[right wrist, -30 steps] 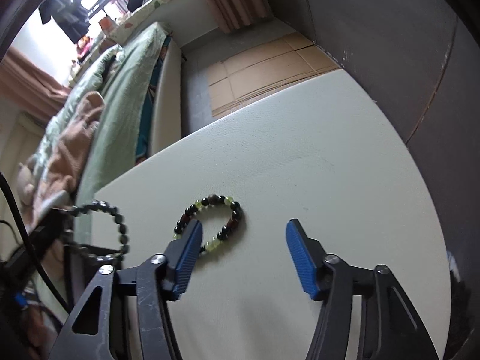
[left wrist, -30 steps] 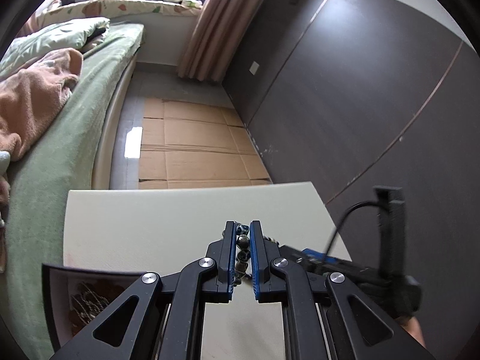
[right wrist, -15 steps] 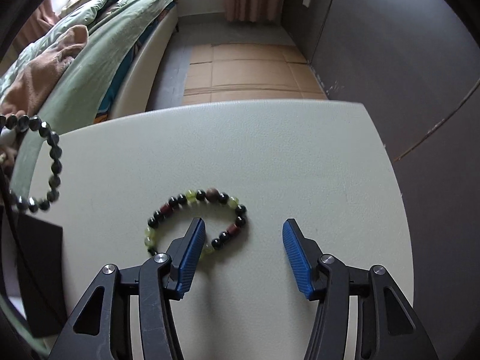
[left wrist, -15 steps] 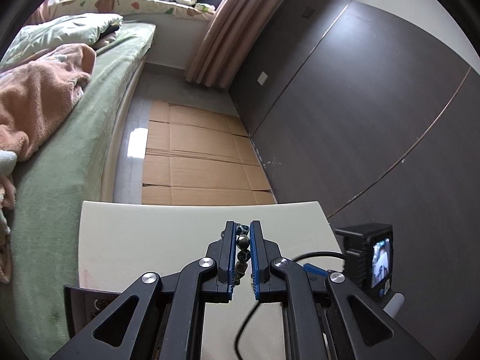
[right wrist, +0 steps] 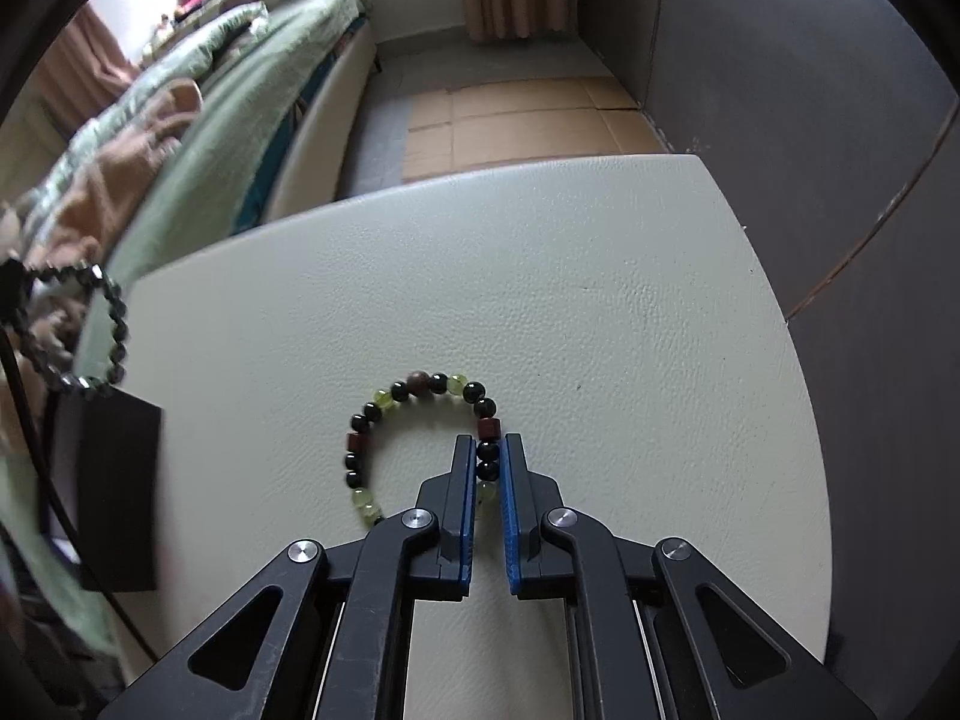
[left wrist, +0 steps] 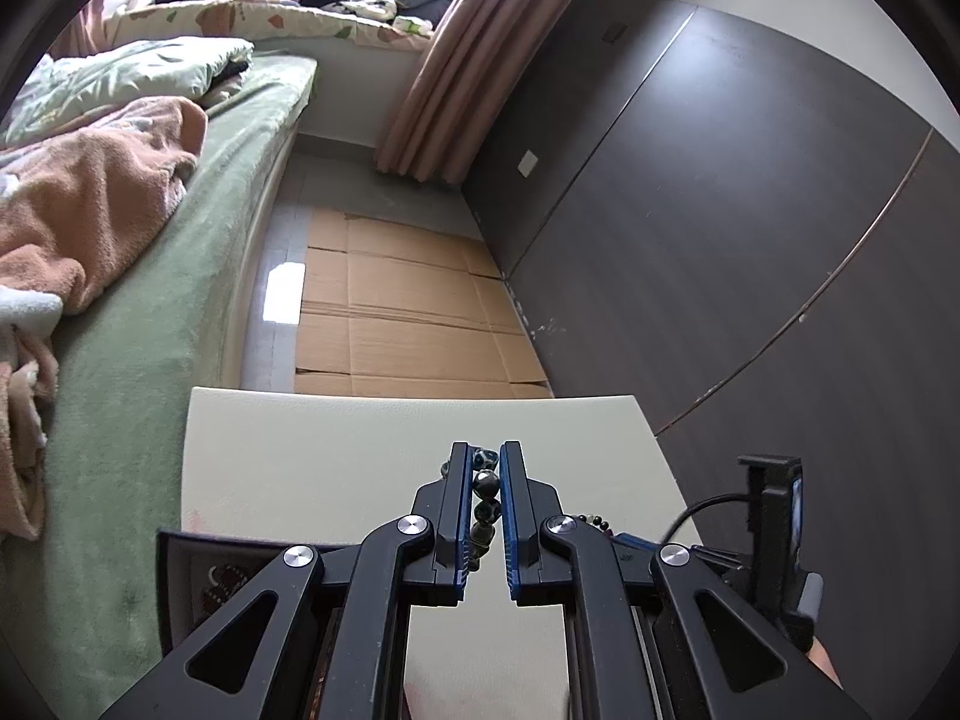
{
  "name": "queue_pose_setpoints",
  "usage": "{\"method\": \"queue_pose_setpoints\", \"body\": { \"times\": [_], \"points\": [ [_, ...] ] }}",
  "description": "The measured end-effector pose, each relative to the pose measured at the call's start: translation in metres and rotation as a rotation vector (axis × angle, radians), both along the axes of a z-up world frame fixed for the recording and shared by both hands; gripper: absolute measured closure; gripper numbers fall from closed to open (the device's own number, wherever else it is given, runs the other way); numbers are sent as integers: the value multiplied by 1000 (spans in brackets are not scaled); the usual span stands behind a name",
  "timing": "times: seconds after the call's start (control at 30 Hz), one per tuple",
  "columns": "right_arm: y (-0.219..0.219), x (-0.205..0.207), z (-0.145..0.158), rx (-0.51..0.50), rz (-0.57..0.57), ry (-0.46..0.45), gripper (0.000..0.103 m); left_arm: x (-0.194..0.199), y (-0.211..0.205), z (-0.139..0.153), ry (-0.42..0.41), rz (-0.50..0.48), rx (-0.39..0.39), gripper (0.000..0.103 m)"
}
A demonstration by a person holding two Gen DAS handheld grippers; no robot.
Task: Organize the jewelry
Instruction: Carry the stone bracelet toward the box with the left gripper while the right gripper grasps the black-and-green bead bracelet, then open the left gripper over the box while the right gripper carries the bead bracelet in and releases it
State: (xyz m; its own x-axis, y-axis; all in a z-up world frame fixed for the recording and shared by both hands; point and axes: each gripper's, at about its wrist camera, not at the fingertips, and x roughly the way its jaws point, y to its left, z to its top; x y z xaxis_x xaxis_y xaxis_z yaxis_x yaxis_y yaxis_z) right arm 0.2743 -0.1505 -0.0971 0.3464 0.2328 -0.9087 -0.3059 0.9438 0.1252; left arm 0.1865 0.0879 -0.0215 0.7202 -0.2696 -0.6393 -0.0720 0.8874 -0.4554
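A bracelet of green, black and red beads (right wrist: 384,399) lies as a loop on the pale table (right wrist: 600,300). My right gripper (right wrist: 487,450) points down at the loop's right side. Its jaws are closing, and its blue pads press on two black beads between them. My left gripper (left wrist: 486,468) is shut on a bracelet of dark marbled beads (left wrist: 485,483), held above the table. In the right wrist view that dark bracelet (right wrist: 117,324) hangs at the far left, over the black box (right wrist: 120,480).
The black box (left wrist: 180,570) sits at the table's left near corner with jewelry inside. A green bed (left wrist: 150,360) runs along the left. Dark wall panels (left wrist: 720,240) stand to the right. Cardboard (left wrist: 390,312) covers the floor beyond the table.
My right gripper's jaws went from wide open to closed on the right side of the green and black bracelet. My left gripper kept its grip on the dark bracelet and shifted slightly.
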Motion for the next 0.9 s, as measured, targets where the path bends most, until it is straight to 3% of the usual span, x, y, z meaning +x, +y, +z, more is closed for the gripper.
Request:
{"method": "queue_pose_setpoints", "body": {
  "times": [0.33,0.67,0.9],
  "points": [
    [-6,-22,35,233,15,-48,95,-31,6,17,-46,16,10,94],
    [8,-45,56,352,47,-98,94,-59,21,27,-70,46,26,94],
    [18,-58,69,400,71,-128,94,-66,33,17,-27,102,65,94]
  ]
}}
